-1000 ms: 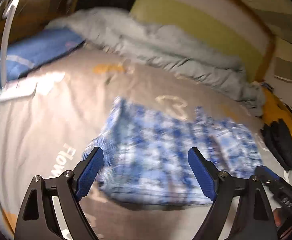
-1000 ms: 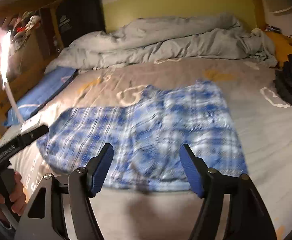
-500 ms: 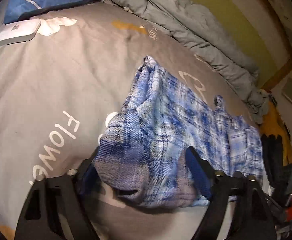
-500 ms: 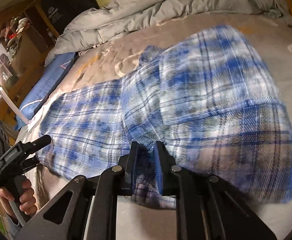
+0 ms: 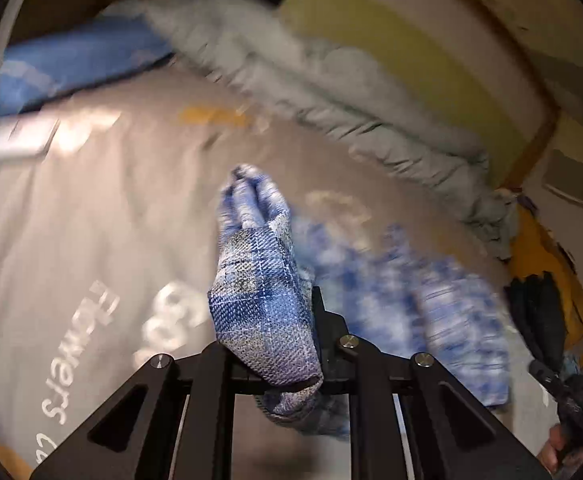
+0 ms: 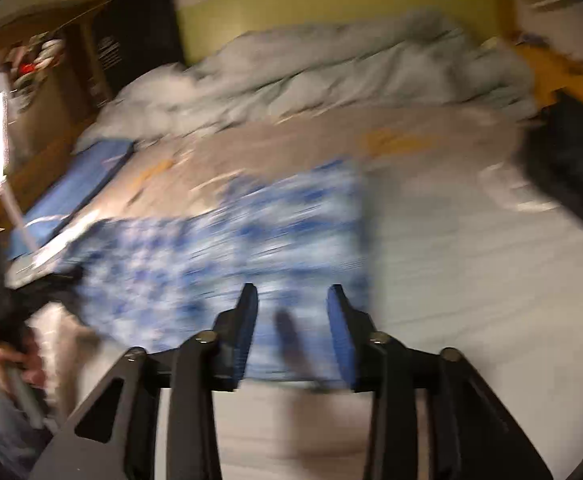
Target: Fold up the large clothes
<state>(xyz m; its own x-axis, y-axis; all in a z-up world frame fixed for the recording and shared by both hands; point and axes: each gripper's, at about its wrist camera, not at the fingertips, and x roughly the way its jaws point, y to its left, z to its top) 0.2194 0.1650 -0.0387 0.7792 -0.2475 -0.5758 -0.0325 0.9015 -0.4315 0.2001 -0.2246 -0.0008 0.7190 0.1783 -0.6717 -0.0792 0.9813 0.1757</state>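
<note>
Blue plaid shirt (image 6: 227, 248) lies spread on bed (image 6: 471, 272), near edge toward me. My left claw (image 5: 291, 344) just closed, clenched on bunched corner of shirt. My right claw (image 6: 291, 320) just been opening, released; nothing seems pinched between its pads, though view is blurred. Step in hand: likely first fold, left corner lifted. Next: carry that corner across shirt, lay flat, let go; right claw regrips near hem.

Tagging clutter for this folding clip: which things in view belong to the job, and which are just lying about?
Job:
- blue plaid shirt
- left gripper, shut on it
- right gripper, open above it
- bed sheet

Lying about:
- grey duvet
- blue pillow
- dark clothing
</note>
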